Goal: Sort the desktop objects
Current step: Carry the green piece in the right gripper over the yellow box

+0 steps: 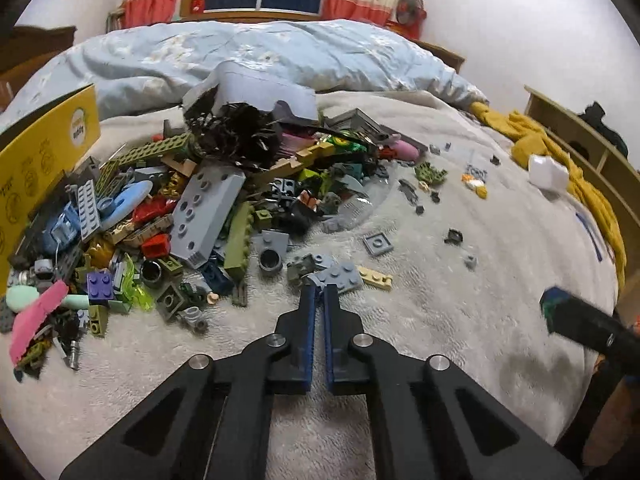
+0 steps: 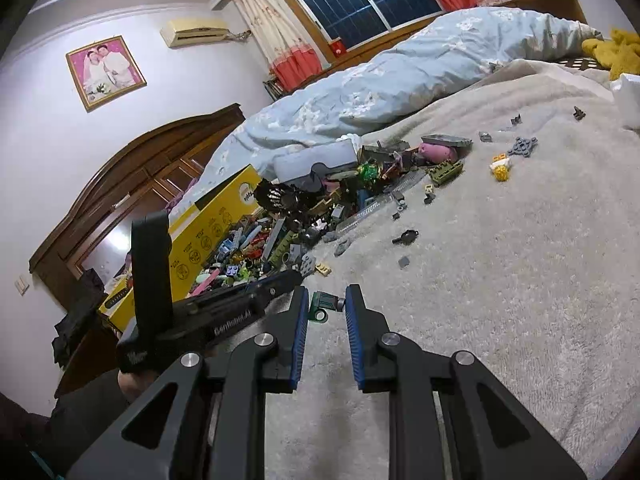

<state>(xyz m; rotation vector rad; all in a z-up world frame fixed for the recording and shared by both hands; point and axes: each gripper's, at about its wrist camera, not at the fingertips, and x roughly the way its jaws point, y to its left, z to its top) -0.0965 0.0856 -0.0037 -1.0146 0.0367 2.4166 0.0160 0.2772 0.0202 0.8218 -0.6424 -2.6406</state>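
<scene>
The left tongs point(image 1: 320, 289) are nearly pressed together, their tips pinching the near edge of a grey studded plate point(image 1: 339, 276) at the rim of the brick pile point(image 1: 192, 208). The right tongs point(image 2: 326, 300) are spread, a small dark green piece point(image 2: 326, 304) held between their tips above the blanket point(image 2: 500, 280). Sorting looks barely begun: most bricks remain heaped beside the yellow box point(image 1: 44, 156), with a few scattered loose across the bed.
</scene>
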